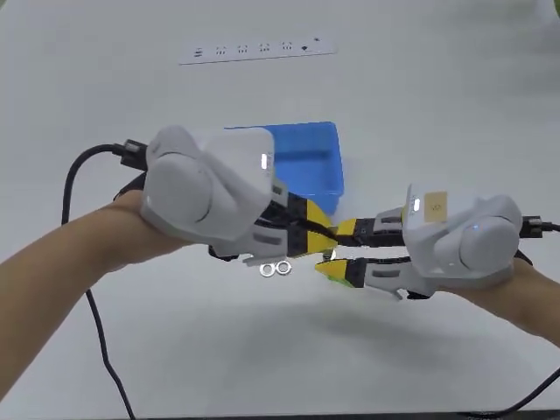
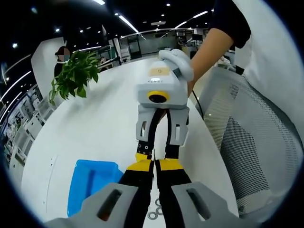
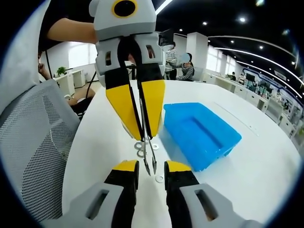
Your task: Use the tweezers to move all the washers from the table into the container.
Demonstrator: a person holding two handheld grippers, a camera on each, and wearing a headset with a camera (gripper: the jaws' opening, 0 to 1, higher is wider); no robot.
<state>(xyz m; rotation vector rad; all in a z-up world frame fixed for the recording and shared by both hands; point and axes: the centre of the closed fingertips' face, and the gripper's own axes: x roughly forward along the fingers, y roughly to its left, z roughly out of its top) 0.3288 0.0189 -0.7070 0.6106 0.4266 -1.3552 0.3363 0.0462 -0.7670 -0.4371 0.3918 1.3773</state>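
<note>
left gripper [image 3: 143, 128] jaws narrow, pinched on the tweezers [image 3: 148, 152]. long axis runs along those jaws, tips pointing out past them at my right gripper [image 3: 151, 167], whose jaws sit part open either side of the tips; contact unclear. washers [image 3: 139, 146] lie flat on the table [image 3: 247, 180] just beside the tips, container [image 3: 197, 128] right of the right jaws. washers look light, thin, slick: nip a rim through the hole. tweezers springy, squeeze mid-shank.

We see a bright blue container [image 1: 306, 162] on the white table [image 1: 437, 105], silver washers [image 1: 276, 269] just beside the container, and the left hand-held gripper [image 3: 142, 137] and right hand-held gripper [image 3: 152, 166] pale grey with yellow-and-black jaws.
</note>
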